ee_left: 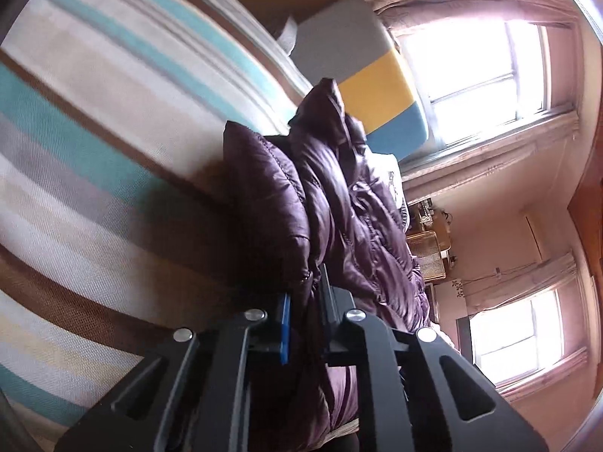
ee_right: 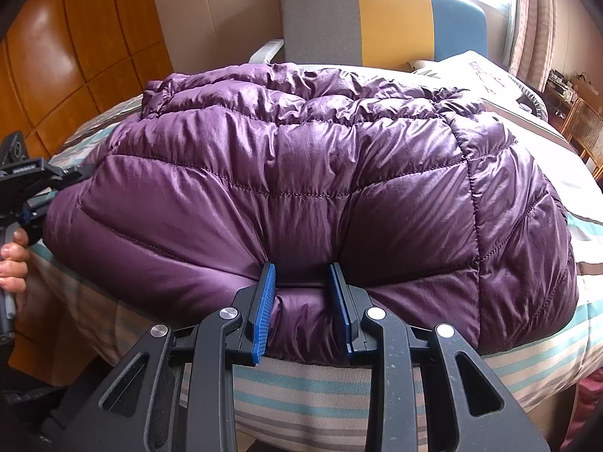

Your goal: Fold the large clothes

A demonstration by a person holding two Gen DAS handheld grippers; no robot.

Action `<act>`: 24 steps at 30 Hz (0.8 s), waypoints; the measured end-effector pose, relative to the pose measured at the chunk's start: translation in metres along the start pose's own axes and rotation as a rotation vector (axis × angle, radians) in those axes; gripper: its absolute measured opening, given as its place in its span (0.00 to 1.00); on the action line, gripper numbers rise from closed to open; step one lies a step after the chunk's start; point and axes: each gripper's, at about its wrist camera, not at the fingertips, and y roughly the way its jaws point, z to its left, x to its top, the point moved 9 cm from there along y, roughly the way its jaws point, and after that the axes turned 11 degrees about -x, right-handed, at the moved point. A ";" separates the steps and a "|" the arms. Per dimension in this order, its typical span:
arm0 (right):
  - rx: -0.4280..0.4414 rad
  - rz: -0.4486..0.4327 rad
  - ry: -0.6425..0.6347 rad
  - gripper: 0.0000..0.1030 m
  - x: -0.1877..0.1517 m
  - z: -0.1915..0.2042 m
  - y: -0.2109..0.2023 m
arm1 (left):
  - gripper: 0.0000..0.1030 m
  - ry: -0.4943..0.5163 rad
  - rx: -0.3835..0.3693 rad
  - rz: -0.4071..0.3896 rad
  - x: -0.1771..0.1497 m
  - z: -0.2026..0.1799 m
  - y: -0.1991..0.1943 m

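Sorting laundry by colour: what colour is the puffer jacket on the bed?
Purple, glossy and quilted; the puffer jacket shows best in the right wrist view.

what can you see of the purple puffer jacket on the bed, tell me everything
The purple puffer jacket is a shiny, quilted garment, stitched into puffy panels and wrinkled along its far edge. It lies spread across the striped bedcover, its near edge at the bed's side. The right hand-held gripper pinches a fold of that near hem between its blue pads. The left hand-held gripper is clamped on the jacket's left edge, fabric bunched between its fingers. No zip, hood or label is visible.
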 end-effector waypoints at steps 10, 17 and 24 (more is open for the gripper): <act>-0.004 0.019 -0.021 0.28 0.000 0.000 0.006 | 0.08 0.101 -0.033 -0.017 0.008 -0.040 -0.011; -0.014 0.019 -0.027 0.28 -0.001 0.003 0.007 | 0.08 0.168 -0.072 -0.022 0.011 -0.072 -0.016; -0.031 0.011 -0.018 0.28 0.000 0.006 0.005 | 0.08 0.254 -0.125 0.005 0.010 -0.125 -0.007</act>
